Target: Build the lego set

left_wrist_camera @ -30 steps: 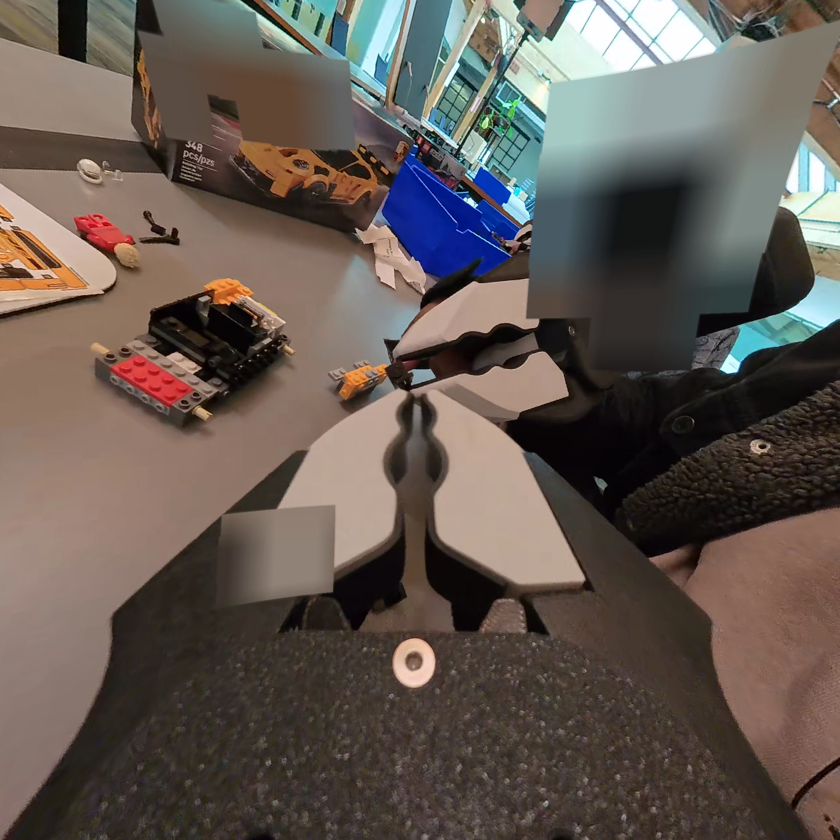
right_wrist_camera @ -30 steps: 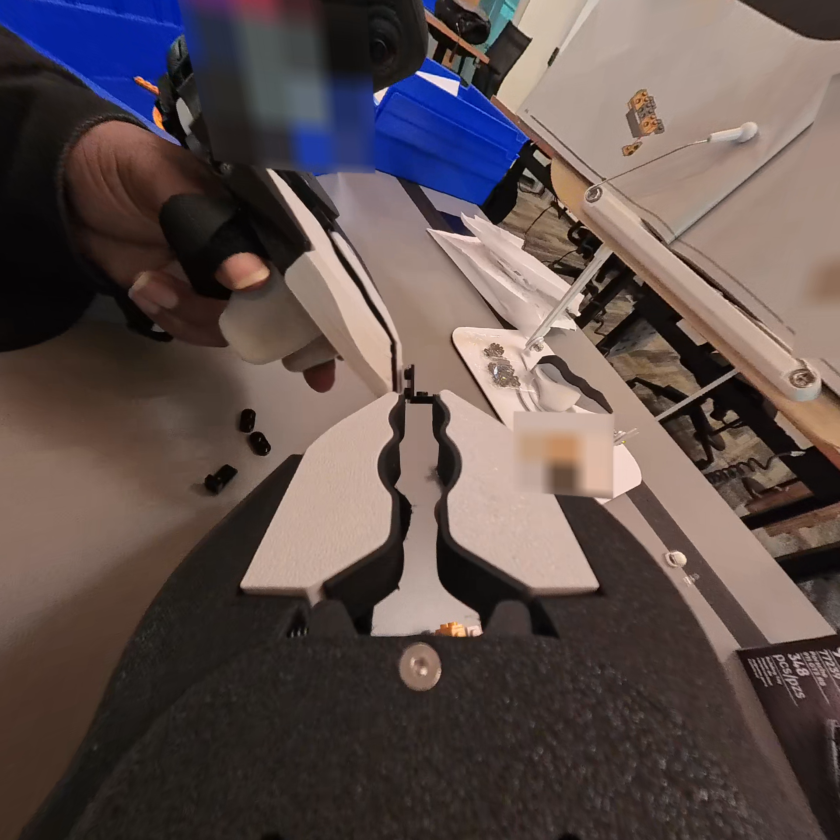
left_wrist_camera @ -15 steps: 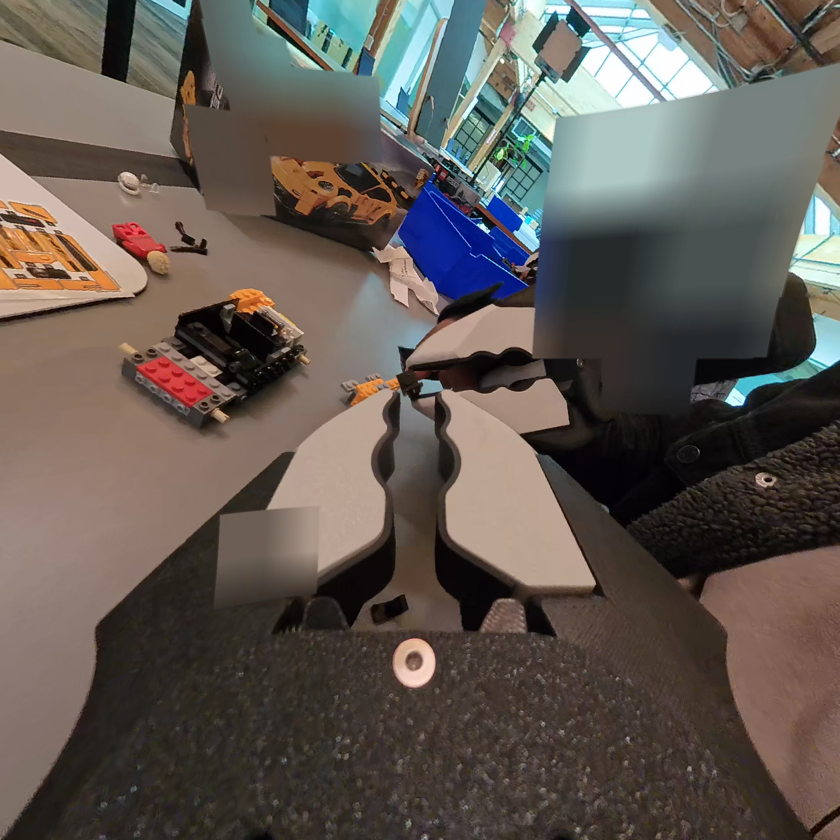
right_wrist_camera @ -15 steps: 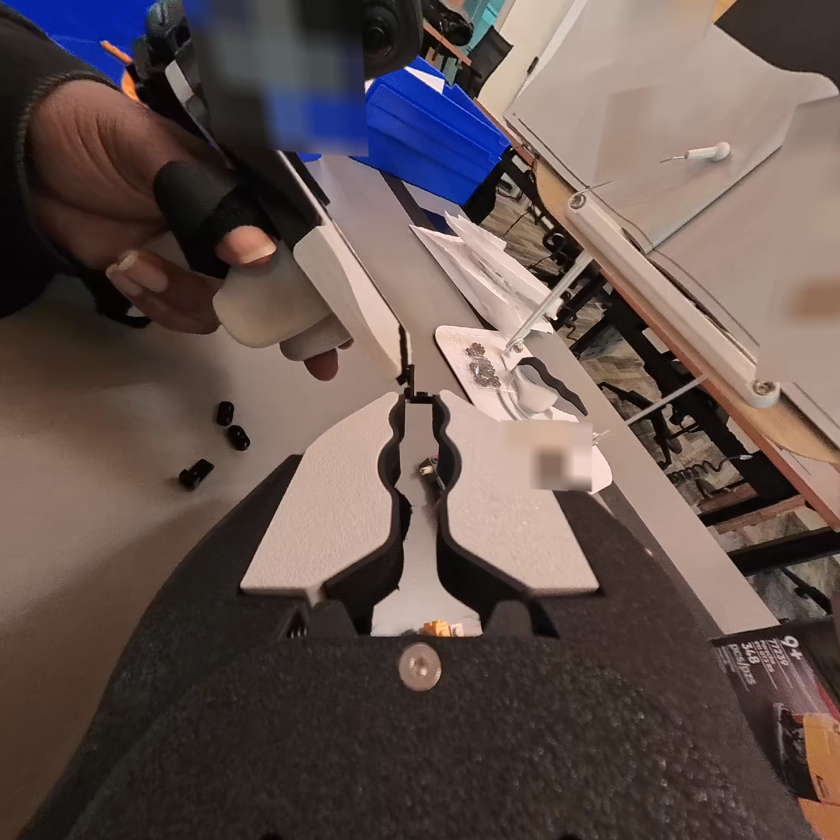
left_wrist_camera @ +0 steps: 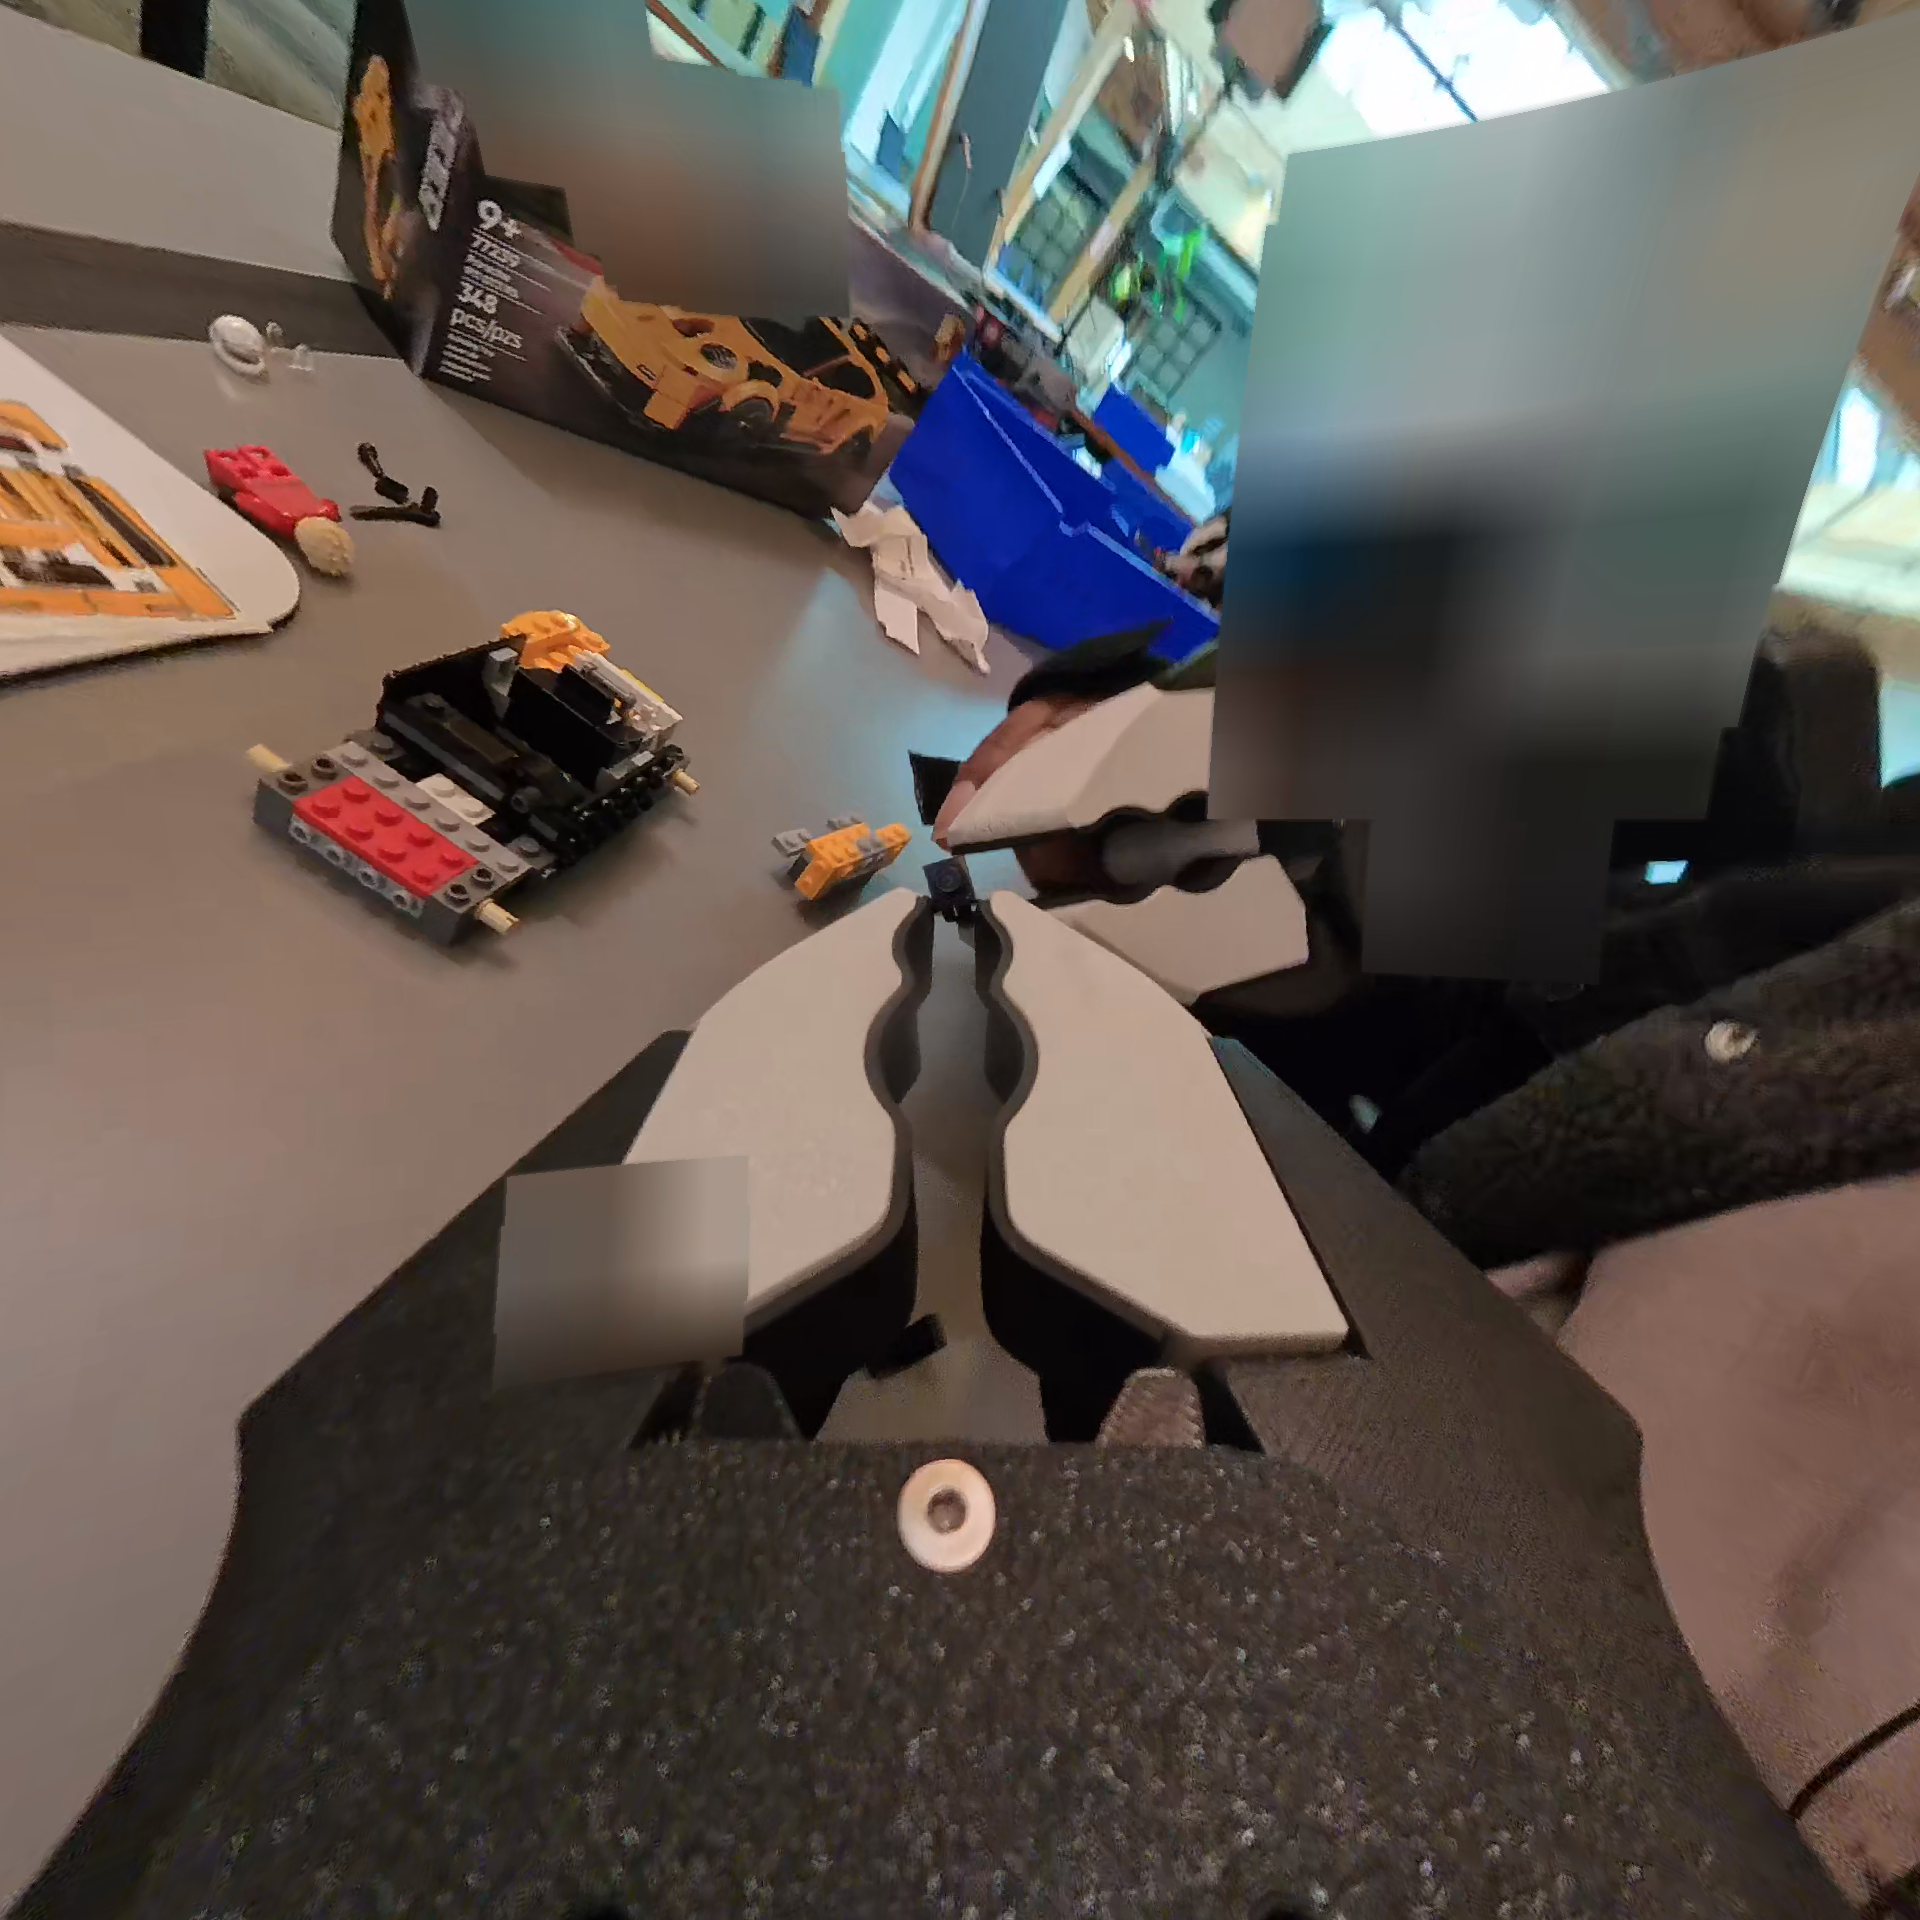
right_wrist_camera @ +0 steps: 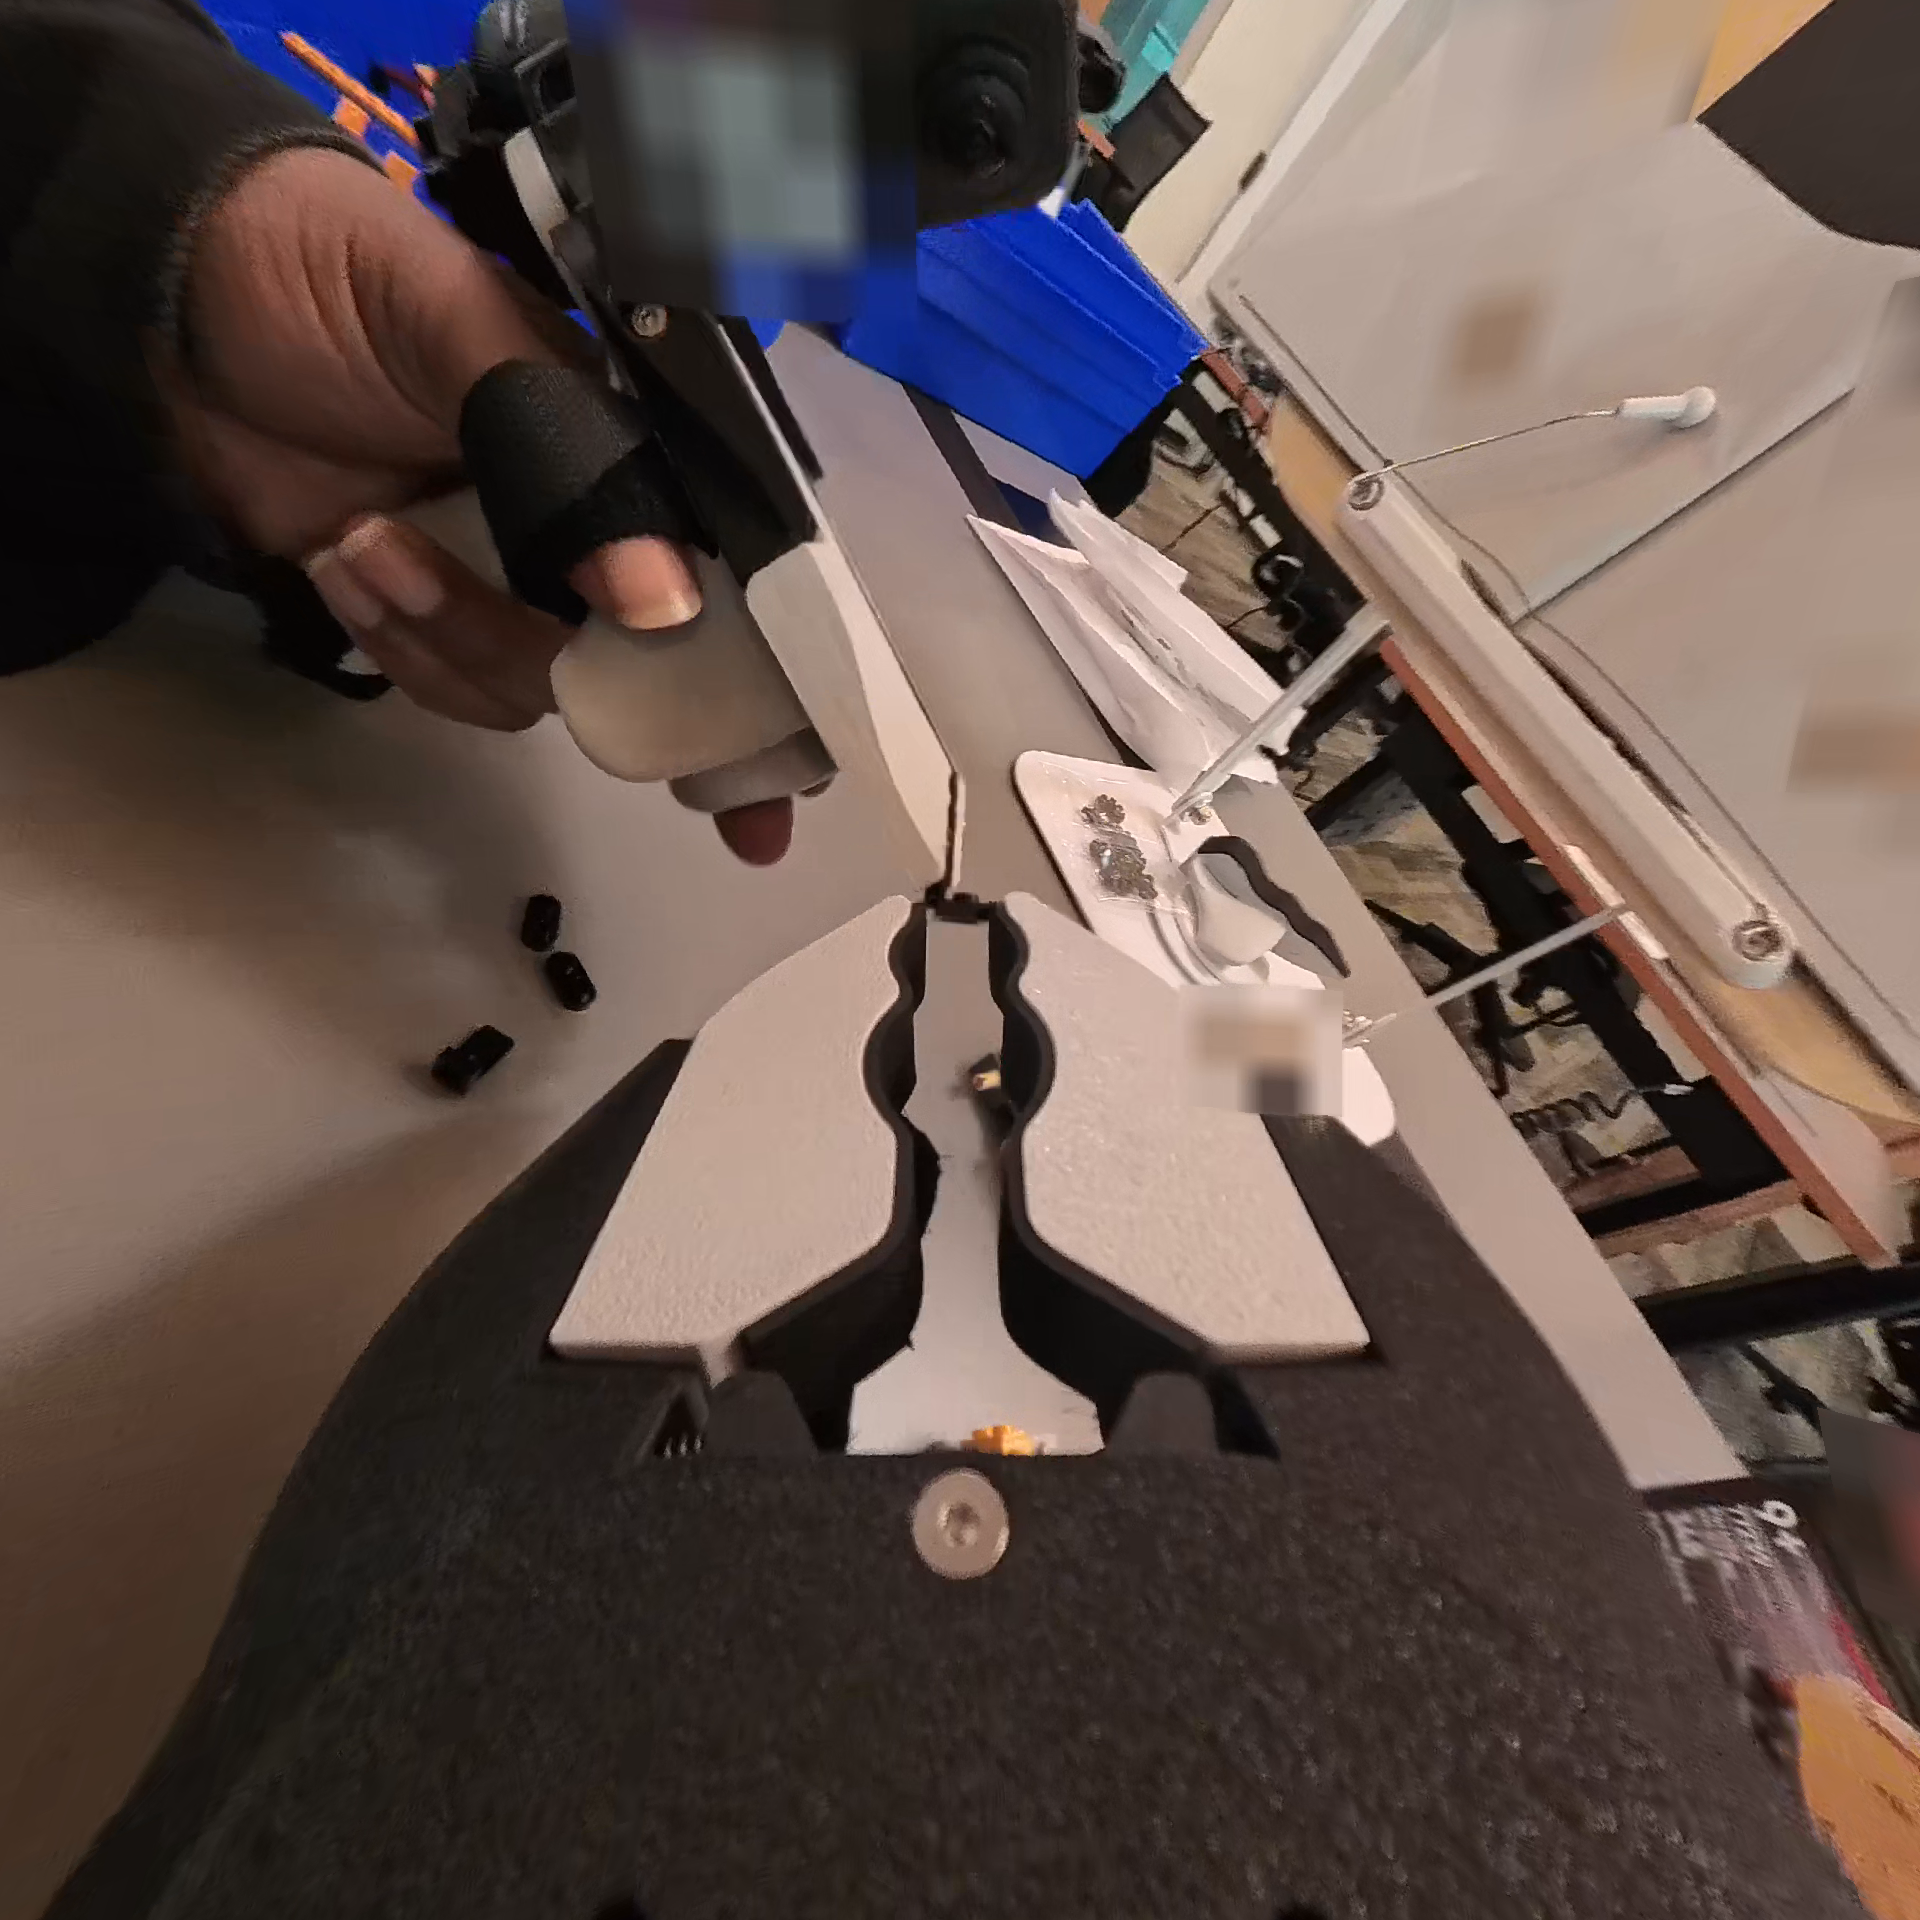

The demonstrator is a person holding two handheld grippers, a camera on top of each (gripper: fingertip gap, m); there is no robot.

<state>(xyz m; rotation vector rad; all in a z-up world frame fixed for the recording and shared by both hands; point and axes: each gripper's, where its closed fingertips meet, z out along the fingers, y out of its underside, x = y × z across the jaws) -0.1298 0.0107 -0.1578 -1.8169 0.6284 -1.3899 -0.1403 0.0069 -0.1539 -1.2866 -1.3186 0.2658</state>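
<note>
Step in hand, as I judge it: passing or mating 1 tiny piece between my 2 grippers, above the grey table (left_wrist_camera: 156, 1091).

Left gripper (left_wrist_camera: 951, 914): jaws narrowed to a slim gap at the tips, pinching a small dark-blue square lego piece (left_wrist_camera: 948, 885) that pokes just past them. Clenched on it, I'd say, though the contact faces are hidden by the piece itself.

Right gripper (right_wrist_camera: 956, 909): jaws also nearly closed, with a small black lego piece (right_wrist_camera: 958, 902) bridging the tips. It looks grasped. In this view the left gripper's tip comes down edge-on and meets that spot. I can't tell whether the 2 views show 1 shared piece or 2 parts pressed together.

To do this well: keep both wrists steady, line up studs squarely before pressing, push along the stud axis, and slacken 1 grip only once the other clearly has it. Tiny part, easy to flick away.

Where the task's things are:
- part-built black, grey and red lego car chassis (left_wrist_camera: 468, 790) on the table, well left of the grippers, untouched.
- small orange and grey lego sub-assembly (left_wrist_camera: 842, 852) on the table, in the picture just left of the tips.
- 3 loose black lego pins (right_wrist_camera: 540, 977) on the table, left in the right wrist view.
</note>
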